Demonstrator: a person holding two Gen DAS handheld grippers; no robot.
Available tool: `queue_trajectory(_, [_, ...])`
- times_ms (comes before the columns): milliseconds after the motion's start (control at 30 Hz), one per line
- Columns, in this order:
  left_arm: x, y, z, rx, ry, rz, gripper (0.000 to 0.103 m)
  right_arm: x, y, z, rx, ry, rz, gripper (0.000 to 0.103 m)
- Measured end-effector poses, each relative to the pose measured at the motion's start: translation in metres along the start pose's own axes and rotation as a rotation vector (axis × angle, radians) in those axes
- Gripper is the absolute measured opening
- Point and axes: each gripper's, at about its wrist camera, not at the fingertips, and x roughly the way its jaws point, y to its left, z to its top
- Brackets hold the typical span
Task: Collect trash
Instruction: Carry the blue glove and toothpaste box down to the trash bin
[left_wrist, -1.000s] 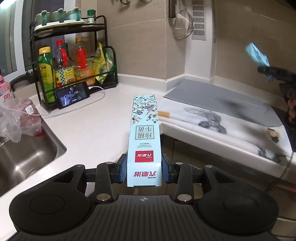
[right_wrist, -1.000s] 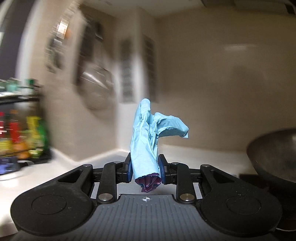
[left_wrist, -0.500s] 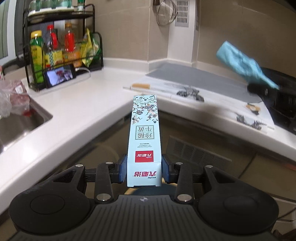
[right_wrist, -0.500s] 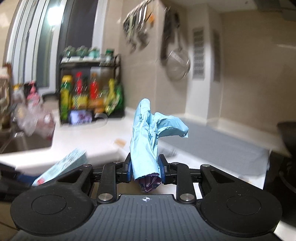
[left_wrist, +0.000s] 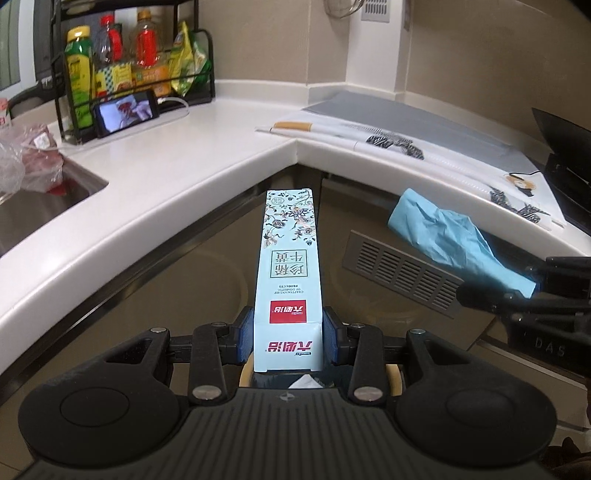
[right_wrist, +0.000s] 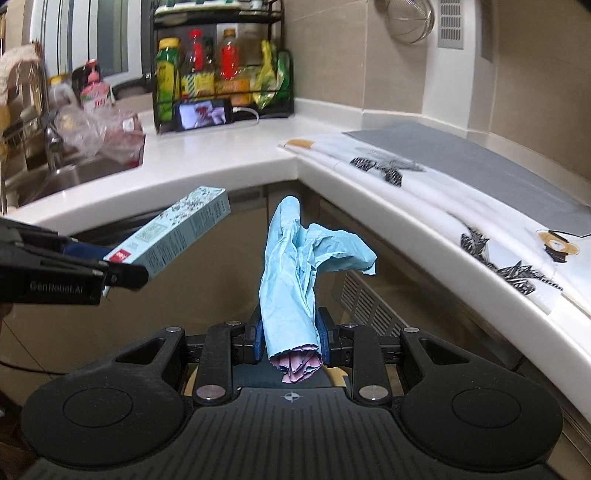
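My left gripper (left_wrist: 288, 341) is shut on a long pale-blue toothpaste box (left_wrist: 289, 266) with a flower print and a red label; the box points forward, below the counter edge. The box also shows in the right wrist view (right_wrist: 173, 236), held out from the left. My right gripper (right_wrist: 291, 341) is shut on a crumpled light-blue paper wrapper (right_wrist: 295, 273) with a purple inner side at its base. The wrapper also shows in the left wrist view (left_wrist: 454, 247), to the right of the box. Under the left gripper a round rim (left_wrist: 393, 380) shows, with something white inside.
A white L-shaped counter (left_wrist: 192, 173) wraps around ahead. A sink (left_wrist: 40, 210) with a plastic bag sits at left. A black rack of bottles (left_wrist: 136, 62) and a phone (left_wrist: 125, 112) stand at the back. A patterned white mat (right_wrist: 461, 206) covers the right counter. A vent grille (left_wrist: 399, 273) is in the cabinet.
Both grippers have dropped from counter height to below the counter edge and come closer together. Each still holds its item.
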Motion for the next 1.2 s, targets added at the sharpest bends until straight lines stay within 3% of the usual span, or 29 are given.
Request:
queue_trajectory(467, [0.032,0.002,0.003,-0.013,0.080,0.000,0.042,0.035,0.010,-0.006,-0.054,0.105,0.007,0.030])
queue_trajectory(667, [0.062,-0.002,0.001,-0.033,0.113,-0.036,0.041,0.063,0.008,-0.011,-0.055,0.163,0.011,0.030])
queue_trajectory(1200, [0.136,-0.003,-0.013,-0.039,0.249,-0.006,0.040,0.129,0.001,-0.033,-0.029,0.322,0.028,0.030])
